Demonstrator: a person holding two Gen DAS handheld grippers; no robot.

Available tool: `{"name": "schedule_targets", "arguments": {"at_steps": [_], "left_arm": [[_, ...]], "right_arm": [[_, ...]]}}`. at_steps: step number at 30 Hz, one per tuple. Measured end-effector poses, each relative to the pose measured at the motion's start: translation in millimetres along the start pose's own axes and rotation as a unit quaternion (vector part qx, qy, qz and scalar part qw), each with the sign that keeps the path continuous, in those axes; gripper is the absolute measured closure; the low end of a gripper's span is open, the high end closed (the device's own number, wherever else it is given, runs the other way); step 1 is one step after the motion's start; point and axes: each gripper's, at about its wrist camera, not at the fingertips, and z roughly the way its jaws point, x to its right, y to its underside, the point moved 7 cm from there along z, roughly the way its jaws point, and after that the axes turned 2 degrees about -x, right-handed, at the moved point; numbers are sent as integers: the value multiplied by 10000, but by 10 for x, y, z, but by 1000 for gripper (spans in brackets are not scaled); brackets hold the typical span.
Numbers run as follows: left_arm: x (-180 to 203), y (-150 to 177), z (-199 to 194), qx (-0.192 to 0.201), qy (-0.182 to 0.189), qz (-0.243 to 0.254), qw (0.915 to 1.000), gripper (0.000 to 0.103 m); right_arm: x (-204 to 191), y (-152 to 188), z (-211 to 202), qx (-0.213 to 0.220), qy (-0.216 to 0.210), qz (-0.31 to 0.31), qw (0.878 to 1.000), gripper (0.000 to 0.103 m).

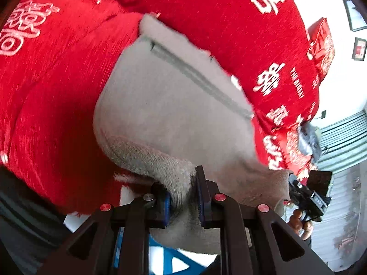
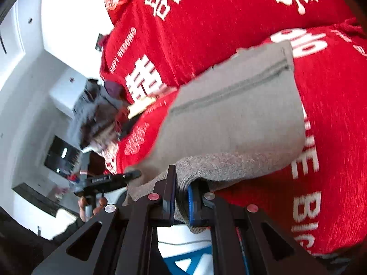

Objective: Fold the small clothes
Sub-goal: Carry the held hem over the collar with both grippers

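A red bedspread (image 1: 57, 87) printed with white characters filled both views, with pale walls and a grey shutter (image 1: 344, 142) seen beyond its edge. On the bedspread a grey garment (image 1: 165, 105) was spread, a darker stitched seam (image 1: 201, 78) running across its upper part. Its near ribbed hem (image 1: 146, 155) was lifted off the bedspread and bunched toward the cameras.

The left gripper (image 1: 183, 197) was clenched on that hem, blue pads (image 1: 200, 197) pressed into the knit from both sides. From the right wrist the same garment (image 2: 229, 114) was seen lying on the bedspread (image 2: 332, 114), and the right gripper (image 2: 182, 204) was likewise clamped on the ribbed hem (image 2: 229, 167), with cloth squeezed between its narrowly parted jaws and hanging just below them.

Each gripper was caught in the other's view beside the garment: the right gripper at the hem's far corner in the left view, held by a hand (image 1: 300, 222); the left gripper at the hem's other end in the right view, with a hand (image 2: 89, 206) under it. A dark heap of clothes (image 2: 96, 114) was lying at the bedspread's edge, well apart from the garment. Both views were blurred.
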Motion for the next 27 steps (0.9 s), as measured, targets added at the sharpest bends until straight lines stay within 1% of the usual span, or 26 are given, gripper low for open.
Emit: {"name": "schedule_targets", "arguments": {"at_steps": [3, 6, 12, 15, 18, 20, 24, 27], "left_arm": [[61, -240, -38, 125, 202, -203, 9995, 84], [152, -487, -41, 227, 261, -274, 9990, 84], [421, -1102, 13, 436, 333, -283, 9981, 84], [499, -1380, 65, 494, 384, -323, 9975, 84], [576, -1734, 183, 556, 388, -341, 9971, 84], [578, -1914, 277, 578, 339, -378, 9970, 84], [522, -2339, 537, 623, 273, -548, 9962, 84], [418, -2577, 763, 608, 141, -635, 9960, 84]], "right_arm": [[1, -204, -42, 229, -46, 105, 9997, 94], [41, -420, -53, 417, -9, 304, 9987, 94], [173, -973, -54, 713, 231, 630, 9952, 94], [186, -1263, -20, 784, 363, 623, 9943, 94], [226, -1525, 39, 818, 477, 621, 9936, 94], [307, -1724, 107, 833, 592, 653, 9926, 94], [543, -2098, 342, 784, 790, 782, 9907, 94], [763, -2369, 566, 723, 962, 871, 9889, 94]]}}
